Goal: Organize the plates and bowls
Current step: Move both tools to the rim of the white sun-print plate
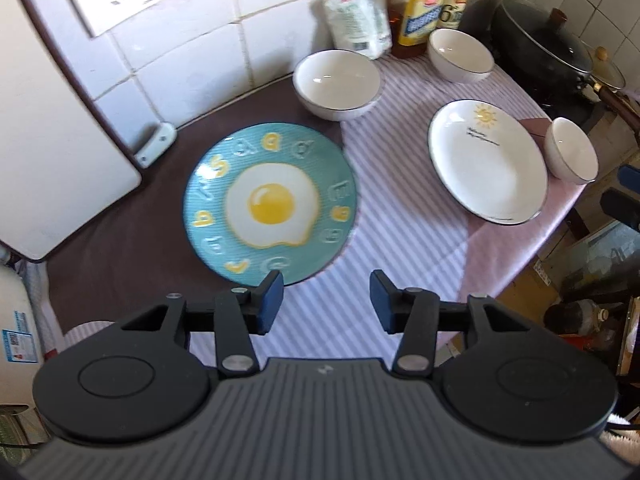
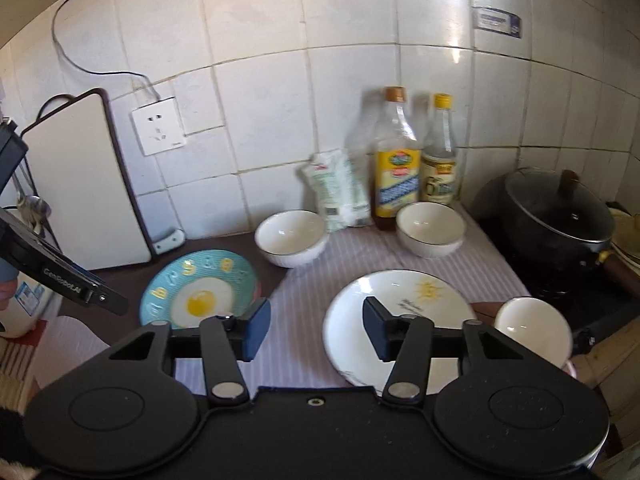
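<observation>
A teal plate with a fried-egg picture (image 1: pixel 272 204) (image 2: pixel 198 290) lies flat on the counter at the left. A white plate with a sun drawing (image 1: pixel 486 162) (image 2: pixel 400 320) lies to its right on the striped cloth. Two white bowls (image 1: pixel 336 82) (image 1: pixel 460 56) stand upright near the wall, also seen in the right wrist view (image 2: pixel 292 238) (image 2: pixel 430 230). A smaller white bowl (image 1: pixel 572 150) (image 2: pixel 532 328) sits beside the white plate's right edge. My left gripper (image 1: pixel 326 300) hovers open above the teal plate's near rim, holding nothing. My right gripper (image 2: pixel 316 328) is open over the cloth, empty.
Two bottles (image 2: pixel 396 164) (image 2: pixel 440 156) and a white bag (image 2: pixel 340 190) stand against the tiled wall. A black lidded pot (image 2: pixel 560 216) sits on the stove at right. A white cutting board (image 2: pixel 80 184) leans at the left wall. The left-hand tool (image 2: pixel 60 280) shows at the right view's left edge.
</observation>
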Tool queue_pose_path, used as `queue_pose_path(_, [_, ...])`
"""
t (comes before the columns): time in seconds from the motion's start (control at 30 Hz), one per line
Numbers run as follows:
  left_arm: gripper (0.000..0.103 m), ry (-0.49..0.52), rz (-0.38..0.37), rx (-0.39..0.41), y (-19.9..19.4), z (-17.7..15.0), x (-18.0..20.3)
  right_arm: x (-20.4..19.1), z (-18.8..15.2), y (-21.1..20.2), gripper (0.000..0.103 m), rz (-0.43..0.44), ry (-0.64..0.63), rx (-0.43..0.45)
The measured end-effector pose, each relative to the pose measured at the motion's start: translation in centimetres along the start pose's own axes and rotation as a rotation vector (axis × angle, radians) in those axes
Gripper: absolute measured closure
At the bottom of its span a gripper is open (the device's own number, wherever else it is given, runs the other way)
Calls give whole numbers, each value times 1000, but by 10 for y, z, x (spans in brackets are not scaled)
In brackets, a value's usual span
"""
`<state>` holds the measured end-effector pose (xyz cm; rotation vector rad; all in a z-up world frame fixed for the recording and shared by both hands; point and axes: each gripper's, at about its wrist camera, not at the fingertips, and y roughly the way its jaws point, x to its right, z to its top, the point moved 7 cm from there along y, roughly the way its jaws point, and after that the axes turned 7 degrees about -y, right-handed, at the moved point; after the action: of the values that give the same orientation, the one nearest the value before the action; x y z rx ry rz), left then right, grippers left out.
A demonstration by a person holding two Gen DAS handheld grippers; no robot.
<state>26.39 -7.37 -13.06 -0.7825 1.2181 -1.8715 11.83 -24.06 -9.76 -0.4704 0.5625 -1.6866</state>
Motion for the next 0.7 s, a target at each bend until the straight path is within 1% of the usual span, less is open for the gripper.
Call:
queue_pose_path(0.07, [50,0,-4,-3,3,1,14,15,-5,-4,40,6,27,-1])
queue_pose_path(0.13, [46,-6,-11,-7,7,3,27,27,-10,-7,33,2,44,1])
queue_pose_path(0.2, [39,-20,-16,-24,11,5,39,41,-13,-9,29,-12,58,9])
queue_pose_path(0.27, [36,-24,-25,-37,15,7,52,53,-16,-10,29,-10,76,7])
queue_pose_path(0.33, [31,-19,-22,-30,19,10,64,65,-19,-10,29,3,81,13])
queue_pose_path(0.4, [23,-21,-17,-14,26,12,74,75,-24,-7,29,12,79,22])
queue_pose_path(0.53, [23,-66,-17,8,46,13,86,93,-40,10,29,47,83,21])
queue_pose_path(0.63, [23,-141,-14,40,65,15,89,105,-56,29,29,82,106,14])
queue_pose_path(0.7, [23,-181,-12,68,77,16,92,114,-67,42,29,98,149,3])
